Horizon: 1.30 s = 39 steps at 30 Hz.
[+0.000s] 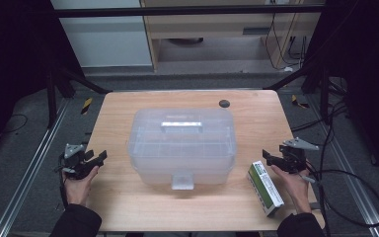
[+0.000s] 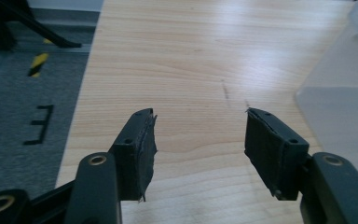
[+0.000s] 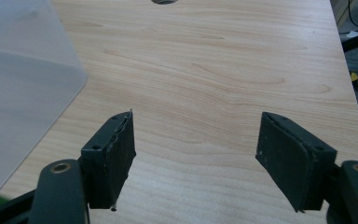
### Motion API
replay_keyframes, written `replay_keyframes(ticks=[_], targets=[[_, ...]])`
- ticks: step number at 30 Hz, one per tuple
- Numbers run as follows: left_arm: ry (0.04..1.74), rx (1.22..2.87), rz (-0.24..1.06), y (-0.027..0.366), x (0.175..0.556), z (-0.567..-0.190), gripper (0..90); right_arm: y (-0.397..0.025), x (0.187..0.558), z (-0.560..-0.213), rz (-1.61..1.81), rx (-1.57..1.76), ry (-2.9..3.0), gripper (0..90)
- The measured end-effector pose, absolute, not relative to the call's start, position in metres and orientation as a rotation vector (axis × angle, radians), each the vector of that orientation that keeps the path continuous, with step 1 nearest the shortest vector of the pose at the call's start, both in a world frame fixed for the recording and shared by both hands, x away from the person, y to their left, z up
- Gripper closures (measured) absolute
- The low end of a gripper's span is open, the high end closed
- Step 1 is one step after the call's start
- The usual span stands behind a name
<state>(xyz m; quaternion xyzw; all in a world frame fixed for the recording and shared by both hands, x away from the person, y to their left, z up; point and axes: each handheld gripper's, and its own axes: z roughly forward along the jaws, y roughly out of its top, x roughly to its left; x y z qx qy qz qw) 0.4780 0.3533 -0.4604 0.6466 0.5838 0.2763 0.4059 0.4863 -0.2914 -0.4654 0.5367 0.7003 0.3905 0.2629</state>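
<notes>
At the left edge of the pale wooden worktop (image 1: 128,207) the left claw (image 1: 100,157) hangs in the person's hand, its jaws spread wide with nothing between them; in the left gripper view only bare wood lies ahead, with a frosted corner of the box at the right. In the middle of the worktop stands the translucent plastic storage box (image 1: 182,145), lid down, its flat carry handle (image 1: 181,124) lying on top and its front latch (image 1: 182,180) hanging at the near side. The walls are too cloudy to tell what is inside. Right of it, at the near right, a long green-and-white carton (image 1: 265,187) lies flat, just beside the right claw (image 1: 265,155), which is equally wide open and empty. By my reckoning nothing has been started: the box is unopened, the carton untouched.
</notes>
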Motion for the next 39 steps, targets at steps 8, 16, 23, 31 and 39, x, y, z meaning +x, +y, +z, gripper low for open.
replay_keyframes(ticks=[8, 16, 23, 31, 39], targets=[[1.362, 1.657, 0.719, 0.348, 0.475, -0.442, 40.2, -0.284, 0.481, -0.456, 1.054, 1.397, 1.932, 26.0], [1.276, 1.685, 0.724, 0.34, 0.472, -0.42, 32.8, -0.277, 0.48, -0.446, 1.056, 1.349, 1.982, 24.0], [1.262, 1.715, 0.706, 0.338, 0.47, -0.409, 29.3, -0.275, 0.479, -0.442, 1.063, 1.327, 2.006, 22.6], [1.201, 1.746, 0.722, 0.336, 0.465, -0.39, 29.2, -0.272, 0.478, -0.438, 1.055, 1.292, 2.031, 21.9], [1.143, 1.768, 0.739, 0.33, 0.463, -0.373, 29.3, -0.269, 0.476, -0.43, 1.066, 1.255, 2.041, 21.7]])
